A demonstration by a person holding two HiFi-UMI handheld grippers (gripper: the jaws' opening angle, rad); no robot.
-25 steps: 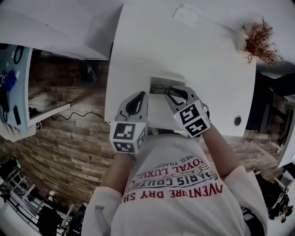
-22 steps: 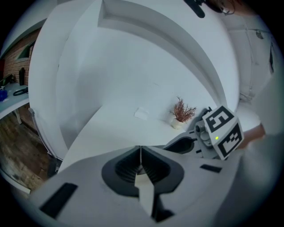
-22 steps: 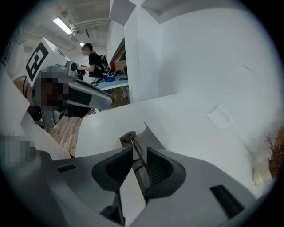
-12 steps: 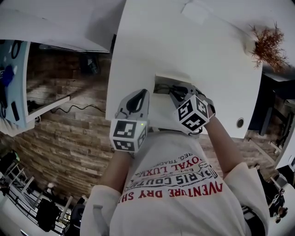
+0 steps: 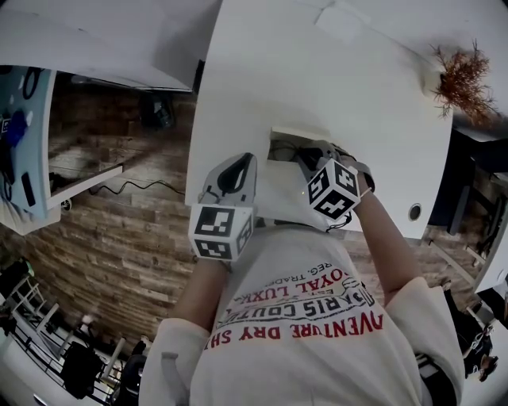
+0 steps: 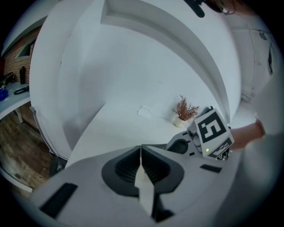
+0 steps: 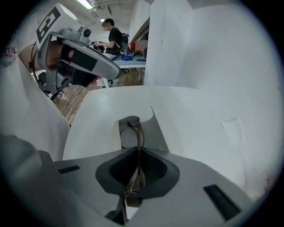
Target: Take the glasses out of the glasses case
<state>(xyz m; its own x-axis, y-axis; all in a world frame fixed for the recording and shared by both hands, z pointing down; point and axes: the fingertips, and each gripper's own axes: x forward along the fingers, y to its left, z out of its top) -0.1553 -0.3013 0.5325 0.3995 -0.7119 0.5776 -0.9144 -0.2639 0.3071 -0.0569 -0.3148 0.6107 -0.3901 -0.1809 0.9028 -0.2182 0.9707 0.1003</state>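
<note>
A white glasses case (image 5: 278, 190) lies open near the front edge of the white table (image 5: 262, 71). My left gripper (image 5: 238, 162) is shut on a white flap of the case (image 6: 144, 186) and holds it at the case's left side. Over the far end of the case, my right gripper (image 5: 305, 155) is shut on the thin dark-framed glasses (image 7: 135, 128). The frame runs edge-on between its jaws, and its front end still reaches into the case's opening (image 7: 128, 133). In the left gripper view the right gripper (image 6: 182, 146) is close on the right.
A dried plant in a small pot (image 5: 459, 75) stands at the table's far right. A white card (image 5: 341, 20) lies at the far edge, and a cable hole (image 5: 414, 212) is near the right front. The table's left edge drops to a wood-pattern floor (image 5: 119, 238). A person (image 7: 113, 33) stands far off.
My right gripper has rolled and shifted a little to the right over the case, with the glasses in it. The left gripper has stayed put on the case.
</note>
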